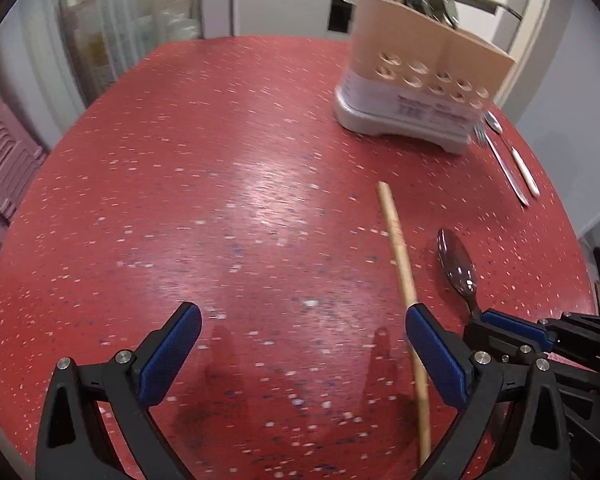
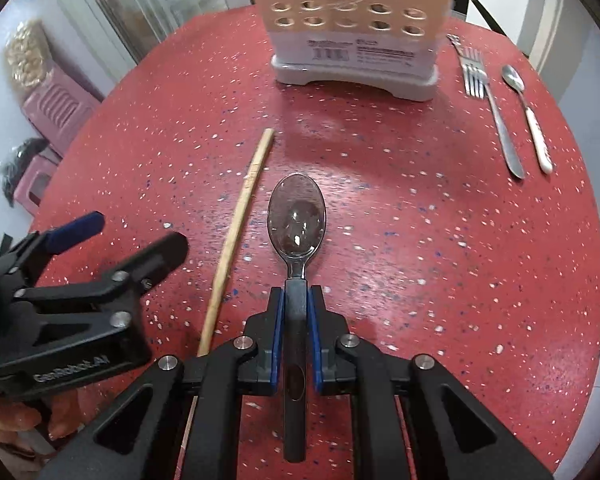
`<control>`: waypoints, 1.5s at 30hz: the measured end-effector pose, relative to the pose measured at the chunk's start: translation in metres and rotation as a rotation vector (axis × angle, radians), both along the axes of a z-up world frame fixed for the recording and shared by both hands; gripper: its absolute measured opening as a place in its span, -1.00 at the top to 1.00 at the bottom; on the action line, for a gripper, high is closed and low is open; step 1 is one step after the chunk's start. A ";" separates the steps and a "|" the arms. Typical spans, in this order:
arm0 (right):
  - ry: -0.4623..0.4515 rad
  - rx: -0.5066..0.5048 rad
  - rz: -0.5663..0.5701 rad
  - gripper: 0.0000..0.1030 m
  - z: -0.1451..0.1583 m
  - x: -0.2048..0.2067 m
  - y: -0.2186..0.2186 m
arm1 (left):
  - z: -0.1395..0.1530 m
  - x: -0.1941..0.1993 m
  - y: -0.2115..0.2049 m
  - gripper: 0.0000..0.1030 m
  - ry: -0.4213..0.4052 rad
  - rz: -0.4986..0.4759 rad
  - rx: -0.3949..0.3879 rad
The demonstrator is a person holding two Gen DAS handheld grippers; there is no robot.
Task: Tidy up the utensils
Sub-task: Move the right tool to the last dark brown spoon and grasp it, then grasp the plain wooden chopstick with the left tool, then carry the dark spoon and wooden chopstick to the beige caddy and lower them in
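A large metal spoon with a dark handle (image 2: 296, 216) lies on the red speckled table (image 2: 420, 240), bowl pointing at the holder. My right gripper (image 2: 296, 296) is shut on its handle, blue pads pressed on both sides. A wooden chopstick (image 1: 400, 256) lies just left of the spoon (image 1: 458, 264). My left gripper (image 1: 302, 320) stands open above the table, its right finger (image 1: 428, 340) next to the chopstick (image 2: 236, 232). The left gripper (image 2: 132, 236) also shows at the left of the right wrist view. The tan utensil holder (image 2: 352, 12) stands at the far side.
A fork (image 2: 492, 104) and a small white-handled spoon (image 2: 528, 116) lie to the right of the holder (image 1: 416, 80). Several utensils stick out of the holder's top. Pink plastic stools (image 2: 56, 108) stand past the table's left edge.
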State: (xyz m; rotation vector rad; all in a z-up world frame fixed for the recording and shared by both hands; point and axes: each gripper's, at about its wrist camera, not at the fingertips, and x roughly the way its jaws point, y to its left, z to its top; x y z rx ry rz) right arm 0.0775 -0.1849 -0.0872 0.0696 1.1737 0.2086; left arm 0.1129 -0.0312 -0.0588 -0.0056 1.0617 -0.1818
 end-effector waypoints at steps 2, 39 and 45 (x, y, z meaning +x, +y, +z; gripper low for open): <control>-0.003 0.016 -0.006 0.76 0.002 -0.001 -0.008 | -0.002 0.003 -0.009 -1.00 0.020 -0.022 0.013; -0.189 0.215 -0.043 0.76 0.068 -0.012 -0.083 | 0.044 -0.008 -0.062 0.40 -0.076 -0.158 -0.020; -0.229 0.227 -0.049 0.76 0.082 -0.011 -0.089 | 0.065 -0.011 -0.063 0.40 -0.137 -0.160 -0.044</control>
